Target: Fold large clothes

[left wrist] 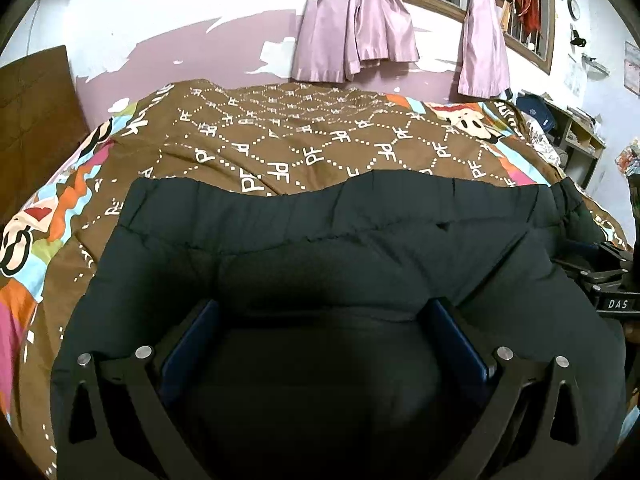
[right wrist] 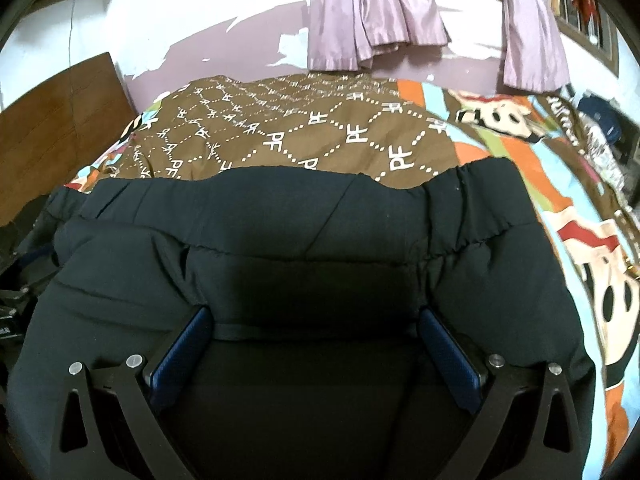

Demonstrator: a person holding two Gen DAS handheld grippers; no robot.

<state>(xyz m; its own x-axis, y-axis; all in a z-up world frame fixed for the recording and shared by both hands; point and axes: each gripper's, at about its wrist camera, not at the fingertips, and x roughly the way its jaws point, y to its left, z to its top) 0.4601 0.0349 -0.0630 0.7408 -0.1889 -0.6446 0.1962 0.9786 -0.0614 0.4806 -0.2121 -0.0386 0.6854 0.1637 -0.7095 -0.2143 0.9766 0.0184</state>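
A dark padded jacket (left wrist: 320, 232) lies spread on a brown patterned bedspread (left wrist: 300, 136), its gathered elastic hem at the far edge. My left gripper (left wrist: 324, 304) is open over the jacket's near part, blue-padded fingers (left wrist: 188, 340) wide apart with dark fabric bulging between them. In the right wrist view the same jacket (right wrist: 300, 232) fills the lower frame, and my right gripper (right wrist: 316, 312) is open in the same way, fingers (right wrist: 180, 352) resting against the cloth. The right gripper's body (left wrist: 612, 280) shows at the left view's right edge.
The bedspread (right wrist: 300, 128) stretches beyond the hem to a pink and white wall. A wooden headboard (left wrist: 36, 108) stands at the left. Pink knotted curtains (left wrist: 352, 32) hang below a barred window. A cluttered shelf (left wrist: 576, 132) stands past the bed's right side.
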